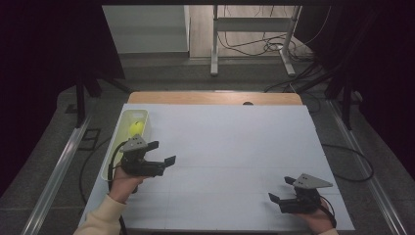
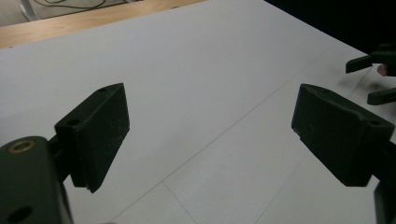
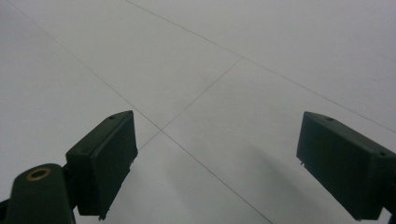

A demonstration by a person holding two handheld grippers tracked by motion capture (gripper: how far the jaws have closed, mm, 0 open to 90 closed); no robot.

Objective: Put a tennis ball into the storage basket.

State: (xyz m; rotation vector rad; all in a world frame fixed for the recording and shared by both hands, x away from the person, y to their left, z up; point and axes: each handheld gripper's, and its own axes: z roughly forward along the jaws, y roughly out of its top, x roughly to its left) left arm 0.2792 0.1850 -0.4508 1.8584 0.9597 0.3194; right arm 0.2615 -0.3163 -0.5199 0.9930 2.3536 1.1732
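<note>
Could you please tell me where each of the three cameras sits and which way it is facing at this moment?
High view: above the person's side, looking forward and down on the white table; both forearms, left gripper beside the tray with a yellow object, right gripper.
Left gripper view: rides the left gripper, looking across the table; its open jaws show, with the right gripper farther off.
Right gripper view: rides the right gripper, looking down at the table; open jaws.
Shared: the table's thin lines.

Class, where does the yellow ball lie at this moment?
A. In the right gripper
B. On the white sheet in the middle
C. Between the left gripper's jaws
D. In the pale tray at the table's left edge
D: in the high view the yellow ball sits inside the pale tray, beyond the left gripper, whose jaws are open and empty.
</note>
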